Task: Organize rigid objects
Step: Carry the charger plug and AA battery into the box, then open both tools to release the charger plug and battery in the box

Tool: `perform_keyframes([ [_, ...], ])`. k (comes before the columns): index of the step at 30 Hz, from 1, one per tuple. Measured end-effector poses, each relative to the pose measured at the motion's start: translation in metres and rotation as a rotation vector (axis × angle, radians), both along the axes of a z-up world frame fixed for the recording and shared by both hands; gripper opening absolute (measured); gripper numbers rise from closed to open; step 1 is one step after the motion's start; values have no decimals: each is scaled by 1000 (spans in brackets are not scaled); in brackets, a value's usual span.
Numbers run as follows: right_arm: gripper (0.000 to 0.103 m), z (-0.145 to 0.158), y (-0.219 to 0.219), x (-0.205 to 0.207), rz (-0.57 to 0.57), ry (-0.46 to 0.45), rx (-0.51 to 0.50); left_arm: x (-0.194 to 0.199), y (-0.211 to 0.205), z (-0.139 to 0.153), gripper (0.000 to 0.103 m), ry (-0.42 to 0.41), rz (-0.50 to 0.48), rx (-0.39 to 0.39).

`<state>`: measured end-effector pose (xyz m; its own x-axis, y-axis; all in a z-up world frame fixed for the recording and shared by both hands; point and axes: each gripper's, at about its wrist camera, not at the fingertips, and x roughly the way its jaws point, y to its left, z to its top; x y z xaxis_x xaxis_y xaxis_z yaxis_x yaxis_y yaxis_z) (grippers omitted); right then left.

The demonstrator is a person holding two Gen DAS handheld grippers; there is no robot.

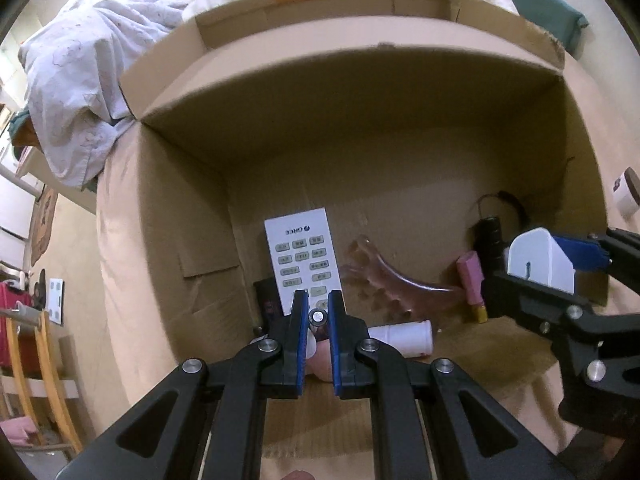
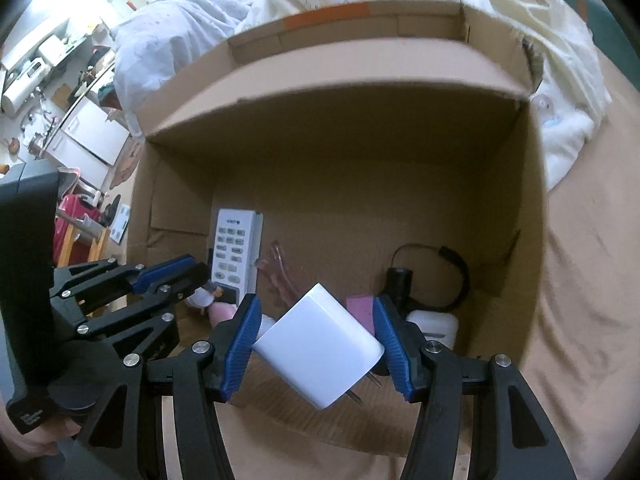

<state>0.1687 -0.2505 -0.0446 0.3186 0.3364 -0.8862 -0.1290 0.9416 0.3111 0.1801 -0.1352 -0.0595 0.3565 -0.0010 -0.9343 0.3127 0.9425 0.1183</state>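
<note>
Blue-padded, the right gripper (image 2: 316,344) is clamping a white charger plug (image 2: 318,346), tilted, its prongs pointing down and to the right. The left gripper (image 1: 318,318) is pinching a small metal-capped tube (image 1: 318,317), its jaws nearly together. Both are hanging over an open cardboard box (image 1: 360,120) sitting on a bed. Just beyond the left gripper a white remote (image 1: 304,258) is lying on the box floor; farther right are lying a pink comb (image 1: 384,280), a pink tube (image 1: 472,284) and a black flashlight (image 1: 490,236).

left hand-held gripper (image 1: 318,312) clamping small tube (image 1: 318,317), cardboard box (image 1: 360,76)
</note>
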Motion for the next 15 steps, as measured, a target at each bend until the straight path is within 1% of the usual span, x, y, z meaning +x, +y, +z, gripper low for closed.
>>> perform_keyframes([
  [5, 61, -12, 6, 2, 16, 27, -22, 0, -4, -6, 9, -19, -24, 18],
  [15, 61, -23, -1, 7, -19, 62, -24, -6, -7, -9, 9, -24, -24, 13],
])
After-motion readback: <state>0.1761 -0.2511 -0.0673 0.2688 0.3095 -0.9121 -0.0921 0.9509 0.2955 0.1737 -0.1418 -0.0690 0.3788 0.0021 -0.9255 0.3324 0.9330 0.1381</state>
